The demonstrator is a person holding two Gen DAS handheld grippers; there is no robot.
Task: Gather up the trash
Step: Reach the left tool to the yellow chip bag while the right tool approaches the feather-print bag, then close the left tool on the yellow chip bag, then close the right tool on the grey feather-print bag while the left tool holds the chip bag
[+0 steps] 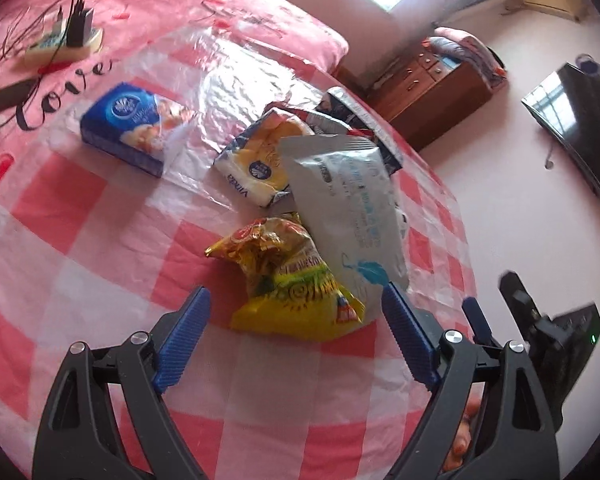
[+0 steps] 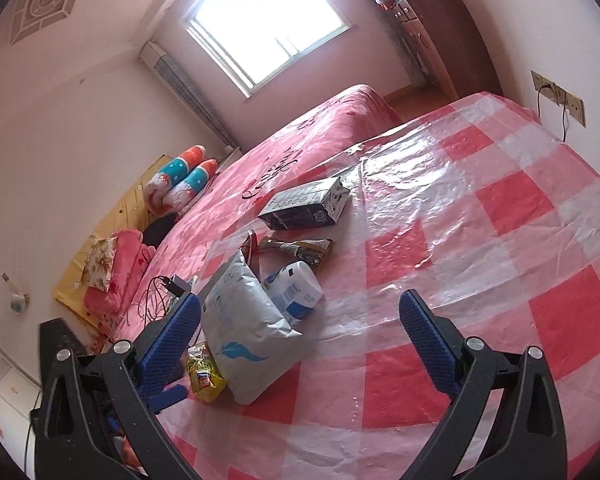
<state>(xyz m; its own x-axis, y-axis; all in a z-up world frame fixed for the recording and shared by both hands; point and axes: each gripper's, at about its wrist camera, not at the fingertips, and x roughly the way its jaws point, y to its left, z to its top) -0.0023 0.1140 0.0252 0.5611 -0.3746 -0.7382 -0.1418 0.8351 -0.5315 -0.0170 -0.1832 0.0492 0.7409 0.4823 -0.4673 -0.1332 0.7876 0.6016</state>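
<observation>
In the left wrist view the left gripper's (image 1: 296, 312) ribbed blue fingers (image 1: 188, 316) stand spread and empty, with the crumpled yellow foil snack bag (image 1: 296, 284) lying between them at twelve o'clock, long axis from eleven to five, on the pink checked plastic sheet (image 1: 80, 248). In the right wrist view the right gripper (image 2: 300, 320) is also spread and empty; the grey plastic mailer pouch (image 2: 248, 332) lies at eleven o'clock and the snack bag at nine, so the left hand looks nearer.

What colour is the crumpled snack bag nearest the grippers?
Mostly yellow, with green and red print; the snack bag shows best in the left wrist view.
</observation>
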